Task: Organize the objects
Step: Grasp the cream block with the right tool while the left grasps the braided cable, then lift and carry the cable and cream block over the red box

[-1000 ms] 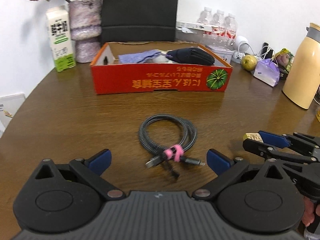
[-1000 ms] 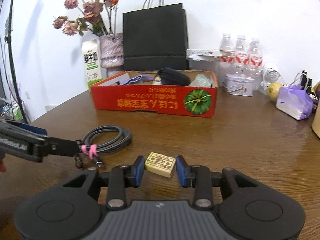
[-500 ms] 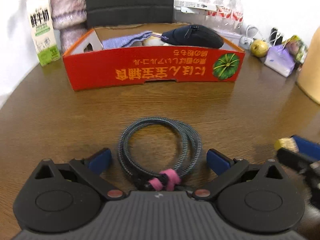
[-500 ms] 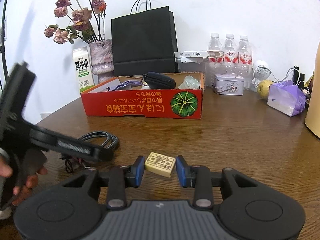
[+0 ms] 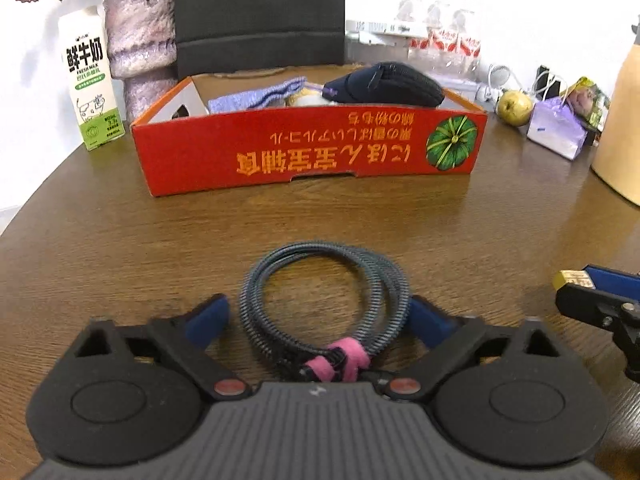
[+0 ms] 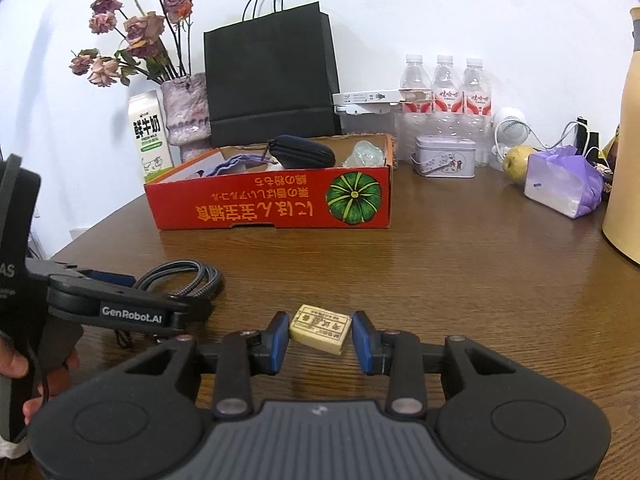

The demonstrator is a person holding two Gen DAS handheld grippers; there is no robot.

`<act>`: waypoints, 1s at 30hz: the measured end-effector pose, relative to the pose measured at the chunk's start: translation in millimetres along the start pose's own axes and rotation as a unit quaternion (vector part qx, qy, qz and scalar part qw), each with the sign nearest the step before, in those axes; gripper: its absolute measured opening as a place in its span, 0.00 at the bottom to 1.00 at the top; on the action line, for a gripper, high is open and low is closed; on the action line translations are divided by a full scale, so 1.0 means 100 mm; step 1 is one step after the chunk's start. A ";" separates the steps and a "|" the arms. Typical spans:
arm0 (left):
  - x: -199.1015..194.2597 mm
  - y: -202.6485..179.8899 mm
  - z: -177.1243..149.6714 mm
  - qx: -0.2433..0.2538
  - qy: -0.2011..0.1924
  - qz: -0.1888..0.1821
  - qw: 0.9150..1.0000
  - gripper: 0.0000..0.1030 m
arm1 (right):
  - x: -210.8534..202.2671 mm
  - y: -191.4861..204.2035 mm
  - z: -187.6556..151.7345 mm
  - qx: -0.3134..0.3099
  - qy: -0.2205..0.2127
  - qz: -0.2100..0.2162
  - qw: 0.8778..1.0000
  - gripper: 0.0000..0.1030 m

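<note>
A coiled grey braided cable (image 5: 320, 247) with a pink tie (image 5: 348, 360) lies flat on the brown table, in front of the red cardboard box (image 5: 304, 152). My left gripper (image 5: 318, 308) straddles the coil. Its jaws are closing, the right pad next to the cable, the left pad a little apart. My right gripper (image 6: 320, 334) is shut on a small cream block (image 6: 320, 330) with printed text, held low over the table. The right wrist view shows the cable (image 6: 188, 280) and the box (image 6: 260, 204), with a hand holding the left tool at far left.
The box holds a dark zip pouch (image 5: 384, 82) and a purple cloth (image 5: 256, 94). Behind it stand a milk carton (image 5: 90, 92), vase (image 5: 140, 40) and black bag (image 5: 260, 12). Bottles (image 6: 444, 92), a tin (image 6: 444, 158), a pear (image 6: 516, 158), a purple bag (image 6: 560, 184) and a cream flask (image 5: 620, 132) lie to the right.
My left gripper came forward and down until the coil lay between its fingers, and those fingers have drawn closer together. The right gripper kept still with the block.
</note>
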State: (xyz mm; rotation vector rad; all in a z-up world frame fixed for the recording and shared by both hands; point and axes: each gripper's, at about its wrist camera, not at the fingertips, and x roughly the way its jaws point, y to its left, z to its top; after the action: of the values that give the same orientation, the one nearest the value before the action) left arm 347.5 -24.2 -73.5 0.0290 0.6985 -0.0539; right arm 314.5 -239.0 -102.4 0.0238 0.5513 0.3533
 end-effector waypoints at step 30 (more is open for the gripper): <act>-0.80 0.20 -0.05 -0.050 -0.110 0.008 0.993 0.82 | -0.14 0.26 0.12 -0.013 -0.062 -0.026 0.998 0.32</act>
State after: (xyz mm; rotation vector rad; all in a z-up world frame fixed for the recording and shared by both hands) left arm 284.5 -0.6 -25.8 -0.0666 0.4802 -0.0061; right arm 301.0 -218.1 -82.0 0.0054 0.4227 0.3054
